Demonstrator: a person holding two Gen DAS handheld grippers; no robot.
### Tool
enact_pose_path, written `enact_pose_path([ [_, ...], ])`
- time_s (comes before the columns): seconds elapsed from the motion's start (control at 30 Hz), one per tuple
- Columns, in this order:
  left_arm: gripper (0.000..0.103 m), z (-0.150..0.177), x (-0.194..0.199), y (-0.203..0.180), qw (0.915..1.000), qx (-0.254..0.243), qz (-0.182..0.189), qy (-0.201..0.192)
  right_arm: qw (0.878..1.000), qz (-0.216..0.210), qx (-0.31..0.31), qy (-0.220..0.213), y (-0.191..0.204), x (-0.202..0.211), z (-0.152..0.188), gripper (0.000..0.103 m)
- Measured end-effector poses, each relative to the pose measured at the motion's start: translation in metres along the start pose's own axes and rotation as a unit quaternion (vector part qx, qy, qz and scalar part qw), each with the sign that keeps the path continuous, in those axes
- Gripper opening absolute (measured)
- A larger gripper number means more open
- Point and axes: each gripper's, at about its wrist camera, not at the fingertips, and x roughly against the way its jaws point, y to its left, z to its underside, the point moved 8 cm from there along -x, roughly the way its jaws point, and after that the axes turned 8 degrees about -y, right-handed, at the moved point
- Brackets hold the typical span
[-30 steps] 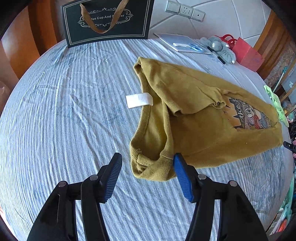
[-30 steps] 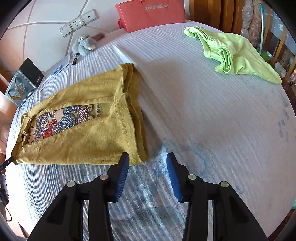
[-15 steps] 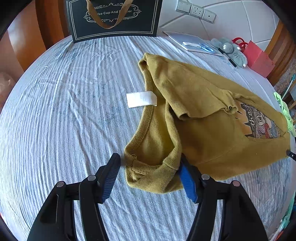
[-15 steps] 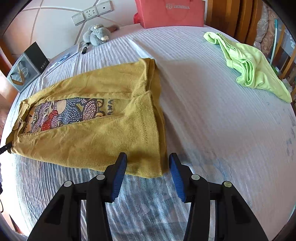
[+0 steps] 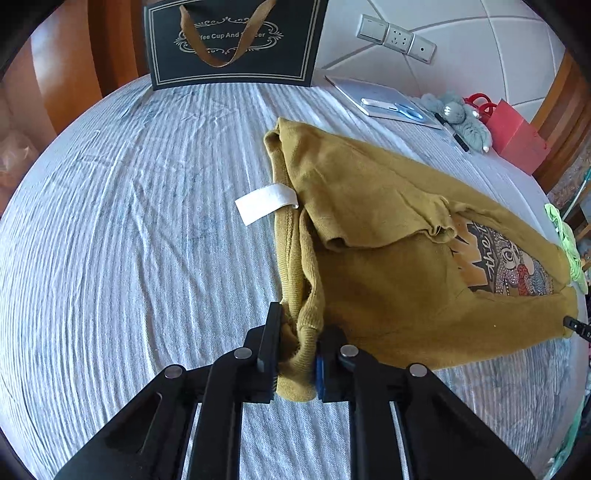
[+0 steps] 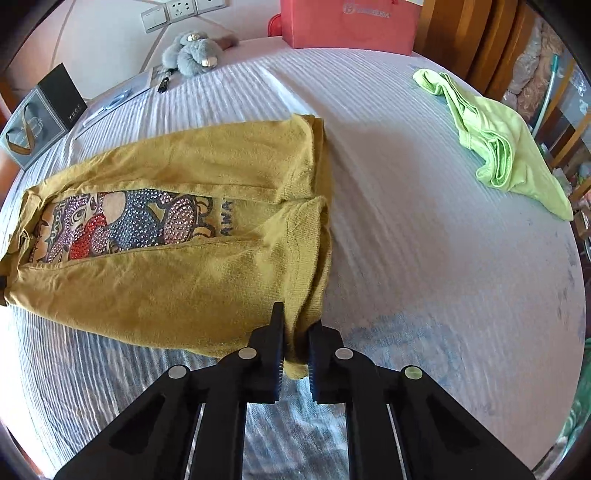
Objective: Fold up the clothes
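A: What lies around the mustard shirt (image 5: 388, 258)?

B: It is spread on the bed (image 5: 129, 240), sides folded in so only a strip of its rhinestone print (image 6: 125, 221) shows. A white neck label (image 5: 264, 203) sticks out onto the sheet. At the head of the bed stands a black gift bag (image 5: 232, 40) with a brown ribbon handle; near it lie a notebook (image 5: 380, 99) with scissors on top, a pen (image 5: 452, 131) and a grey plush toy (image 6: 194, 53). A red paper bag (image 6: 351, 22) stands further along, and a lime-green garment (image 6: 498, 144) lies crumpled well apart from the shirt.

A: Anything inside the bags?

B: I cannot tell; neither opening faces the cameras.

A: And the grippers?

B: The left gripper (image 5: 297, 354) is clamped on the bunched collar corner nearest it. The right gripper (image 6: 295, 347) is pinched on the near hem corner, at the shirt's other end. Nothing sits between either gripper and the cloth.

A: What is hard to make out?

B: The print is mostly covered by the folded sides. In the left view, the lime-green garment is cut off at the edge, and a small black tip at the shirt's far corner is too little to identify.
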Motion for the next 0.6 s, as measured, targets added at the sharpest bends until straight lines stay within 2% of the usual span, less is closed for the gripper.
enact_pose_path([
  [0.17,0.013,0.010,0.029,0.003,0.9999,-0.001,0.011,0.003,0.999,-0.030,-0.028,-0.005,-0.003,0.023,0.008,0.009],
  [0.37,0.013,0.027,0.071,0.002,0.9996,-0.006,0.028,0.007,0.999,-0.040,-0.033,-0.008,0.001,0.055,0.026,0.009],
  [0.5,0.017,0.040,0.050,0.011,0.9992,-0.014,0.025,0.029,0.998,-0.049,-0.042,0.009,-0.005,0.044,0.042,0.009],
  [0.6,0.018,0.048,0.032,0.015,0.9978,0.008,0.033,0.057,0.998,-0.046,-0.048,0.018,-0.004,0.038,0.047,0.012],
])
